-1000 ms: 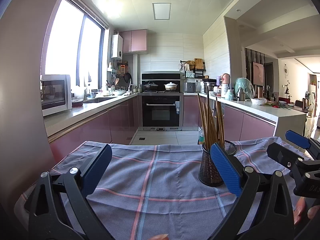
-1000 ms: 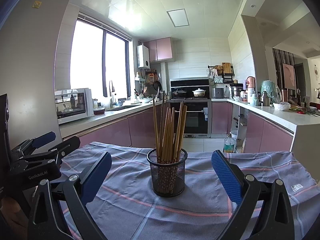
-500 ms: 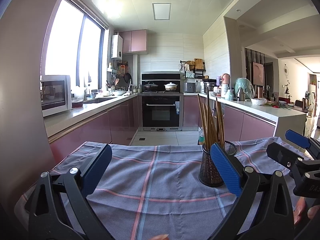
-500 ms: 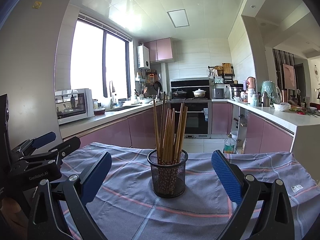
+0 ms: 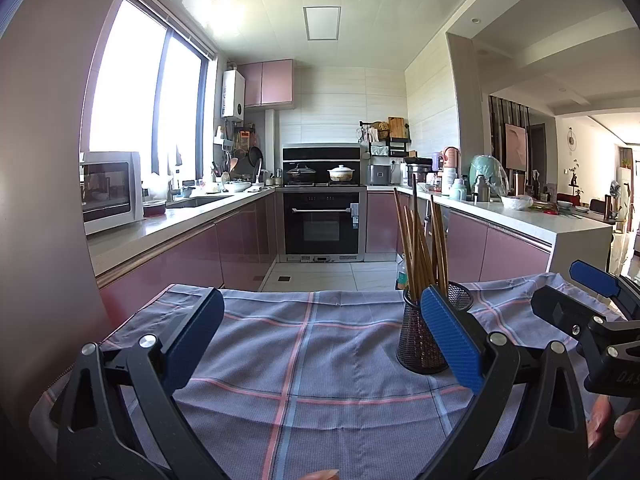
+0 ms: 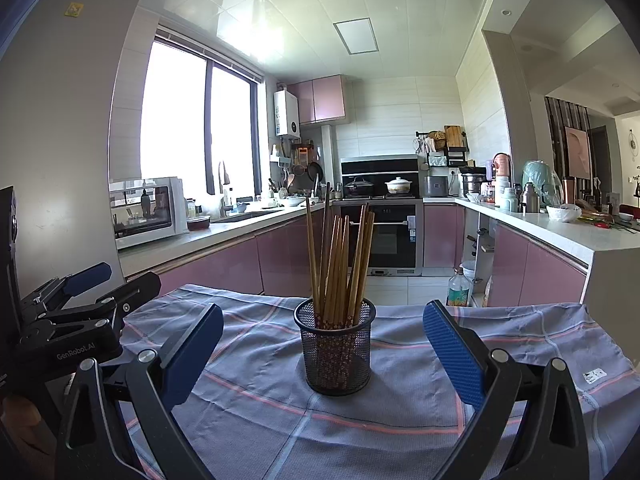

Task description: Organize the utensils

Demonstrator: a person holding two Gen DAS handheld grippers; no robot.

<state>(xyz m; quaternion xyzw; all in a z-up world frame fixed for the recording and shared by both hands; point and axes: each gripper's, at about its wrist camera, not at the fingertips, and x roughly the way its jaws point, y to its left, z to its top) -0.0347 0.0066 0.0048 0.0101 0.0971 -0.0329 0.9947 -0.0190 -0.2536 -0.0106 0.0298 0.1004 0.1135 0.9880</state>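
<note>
A black mesh cup (image 6: 336, 350) stands upright on the checked cloth (image 6: 400, 432), holding several wooden chopsticks (image 6: 340, 264). In the right wrist view it sits centred ahead of my open, empty right gripper (image 6: 320, 354). In the left wrist view the cup (image 5: 420, 340) is at the right, partly behind my right fingertip pad (image 5: 450, 342); the chopsticks (image 5: 420, 248) stick up from it. My left gripper (image 5: 320, 344) is open and empty over bare cloth (image 5: 300, 360). The right gripper also shows at the left wrist view's right edge (image 5: 592, 300), the left gripper at the right wrist view's left edge (image 6: 72, 300).
The cloth covers a table; its far edge (image 6: 440, 308) drops to the kitchen floor. Pink cabinets with counters run along both sides, an oven (image 6: 384, 236) at the back, a microwave (image 6: 148, 212) on the left counter. A bottle (image 6: 458, 290) stands on the floor.
</note>
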